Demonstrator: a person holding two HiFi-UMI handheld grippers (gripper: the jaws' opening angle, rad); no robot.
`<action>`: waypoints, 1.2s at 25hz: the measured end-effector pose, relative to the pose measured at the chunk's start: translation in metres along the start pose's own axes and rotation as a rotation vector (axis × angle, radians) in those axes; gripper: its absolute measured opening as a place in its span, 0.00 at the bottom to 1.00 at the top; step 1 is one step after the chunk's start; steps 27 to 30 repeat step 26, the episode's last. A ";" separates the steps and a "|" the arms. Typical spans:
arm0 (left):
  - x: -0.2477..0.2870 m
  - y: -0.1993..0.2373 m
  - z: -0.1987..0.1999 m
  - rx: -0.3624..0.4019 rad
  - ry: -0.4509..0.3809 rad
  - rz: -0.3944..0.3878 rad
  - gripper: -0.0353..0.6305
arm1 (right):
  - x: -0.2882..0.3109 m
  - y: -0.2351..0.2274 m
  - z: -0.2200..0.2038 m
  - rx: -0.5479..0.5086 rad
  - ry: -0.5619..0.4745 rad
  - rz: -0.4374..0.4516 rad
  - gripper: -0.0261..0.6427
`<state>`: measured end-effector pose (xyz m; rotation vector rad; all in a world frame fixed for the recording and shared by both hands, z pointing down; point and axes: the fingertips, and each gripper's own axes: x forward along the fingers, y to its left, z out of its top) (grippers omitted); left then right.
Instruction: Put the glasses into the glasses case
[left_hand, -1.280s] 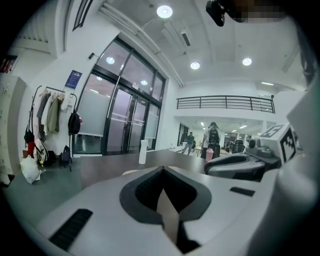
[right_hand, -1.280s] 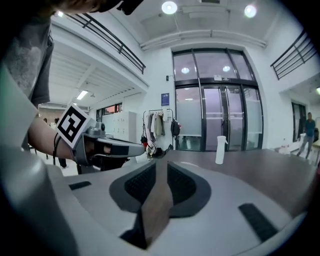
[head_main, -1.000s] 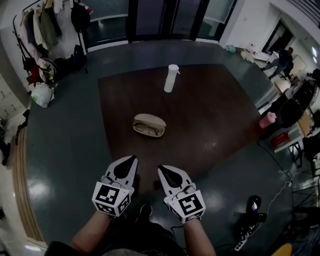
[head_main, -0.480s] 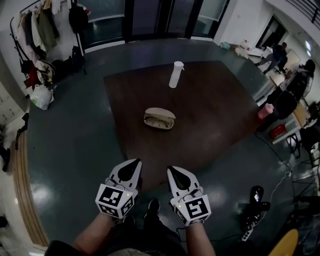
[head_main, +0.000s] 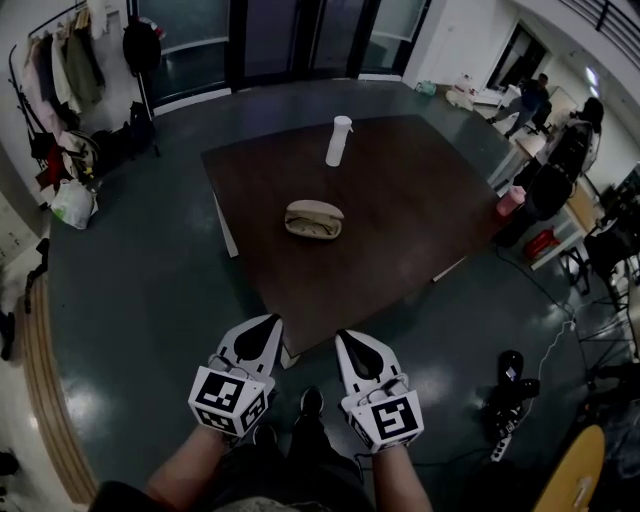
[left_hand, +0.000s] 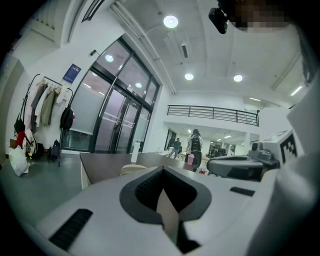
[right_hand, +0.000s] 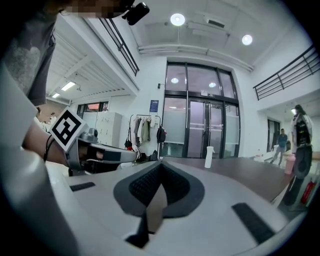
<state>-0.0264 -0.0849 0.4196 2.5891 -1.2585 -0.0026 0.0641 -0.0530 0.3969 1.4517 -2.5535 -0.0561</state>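
I hold both tongs out level in front of me, over the floor and short of the near corner of the counter. My left tongs are pressed together with nothing between them, the dark pads meeting along one line, and my right tongs are pressed together and empty as well. The two sit side by side, near each other but not touching. The glasses case lies around the middle of the dark brown counter, well apart from both tongs. It is too small from here for me to tell whether the glasses lie in it. A white spray bottle stands upright beyond the case, near the counter's far edge. A coat rack hung with clothes stands off to the far left.
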 end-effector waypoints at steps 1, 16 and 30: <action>-0.004 -0.002 0.000 -0.001 -0.001 -0.004 0.06 | -0.004 0.003 0.000 -0.001 0.006 -0.010 0.02; -0.052 -0.003 -0.014 -0.048 0.014 -0.034 0.06 | -0.031 0.045 -0.001 -0.020 0.035 -0.043 0.02; -0.051 -0.031 -0.017 -0.047 0.002 -0.007 0.06 | -0.057 0.034 -0.002 -0.014 0.024 -0.012 0.02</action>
